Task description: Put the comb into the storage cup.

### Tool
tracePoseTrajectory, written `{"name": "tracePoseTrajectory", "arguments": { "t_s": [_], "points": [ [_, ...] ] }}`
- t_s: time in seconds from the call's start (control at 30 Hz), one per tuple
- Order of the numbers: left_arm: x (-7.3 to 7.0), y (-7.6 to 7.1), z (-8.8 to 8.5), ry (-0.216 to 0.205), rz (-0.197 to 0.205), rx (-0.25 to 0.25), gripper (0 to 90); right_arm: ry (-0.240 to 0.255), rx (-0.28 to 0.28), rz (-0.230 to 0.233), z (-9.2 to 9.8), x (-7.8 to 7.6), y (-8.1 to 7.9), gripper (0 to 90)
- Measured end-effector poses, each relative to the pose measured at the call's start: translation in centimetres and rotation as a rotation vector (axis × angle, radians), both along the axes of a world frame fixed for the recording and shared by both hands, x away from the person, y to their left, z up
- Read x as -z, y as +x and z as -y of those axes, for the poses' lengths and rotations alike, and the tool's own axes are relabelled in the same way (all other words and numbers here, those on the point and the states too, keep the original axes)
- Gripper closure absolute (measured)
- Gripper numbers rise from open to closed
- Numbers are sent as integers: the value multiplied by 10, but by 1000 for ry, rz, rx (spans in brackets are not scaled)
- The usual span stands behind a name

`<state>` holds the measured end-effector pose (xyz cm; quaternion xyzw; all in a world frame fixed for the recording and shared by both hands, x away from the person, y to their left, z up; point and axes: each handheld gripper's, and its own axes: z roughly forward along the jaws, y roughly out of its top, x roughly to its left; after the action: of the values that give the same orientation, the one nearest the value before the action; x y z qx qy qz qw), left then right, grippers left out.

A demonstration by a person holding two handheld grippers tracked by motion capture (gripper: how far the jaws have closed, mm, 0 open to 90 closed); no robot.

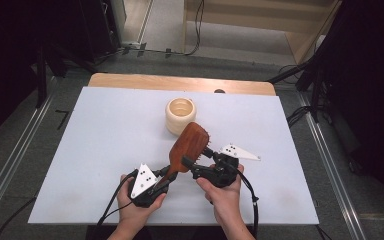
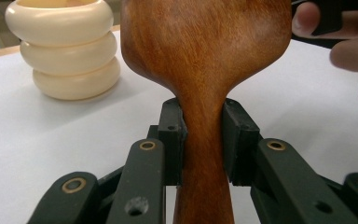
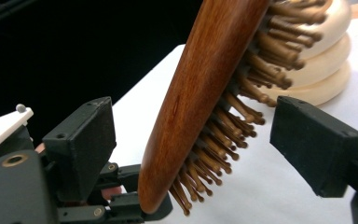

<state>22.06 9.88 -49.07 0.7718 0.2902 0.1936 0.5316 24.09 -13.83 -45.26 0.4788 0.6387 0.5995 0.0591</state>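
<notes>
A wooden hairbrush (image 1: 187,146) rises at a slant above the white table top (image 1: 95,150), smooth back up and bristles facing down to the right. My left gripper (image 1: 167,174) is shut on its narrow handle; in the left gripper view both pads squeeze the neck of the hairbrush (image 2: 204,140). My right gripper (image 1: 198,156) stands open with one jaw on each side of the brush head. In the right gripper view the hairbrush (image 3: 200,102) passes between the jaws, and neither pad touches it.
A cream ribbed cup (image 1: 180,115) stands upright just beyond the brush, seen also as the cup (image 2: 67,51) and the cup (image 3: 328,65). Fingers of the person's other hand (image 2: 349,51) show at the right. A wooden edge (image 1: 180,82) borders the far side.
</notes>
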Motion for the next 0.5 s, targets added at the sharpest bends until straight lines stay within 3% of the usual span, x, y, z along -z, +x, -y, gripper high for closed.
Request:
{"name": "tracePoseTrajectory", "arguments": {
  "t_s": [0.13,0.27,0.33,0.5],
  "points": [
    [1,-3,4,5,16,12,726,22,23,-7,1,1,1,224],
    [2,-5,8,9,31,4,725,92,43,-46,6,7,3,320],
    [2,-6,9,8,34,4,725,122,41,-68,8,8,3,336],
    [1,-10,13,10,56,11,725,156,27,-71,9,11,3,394]
  ]
}}
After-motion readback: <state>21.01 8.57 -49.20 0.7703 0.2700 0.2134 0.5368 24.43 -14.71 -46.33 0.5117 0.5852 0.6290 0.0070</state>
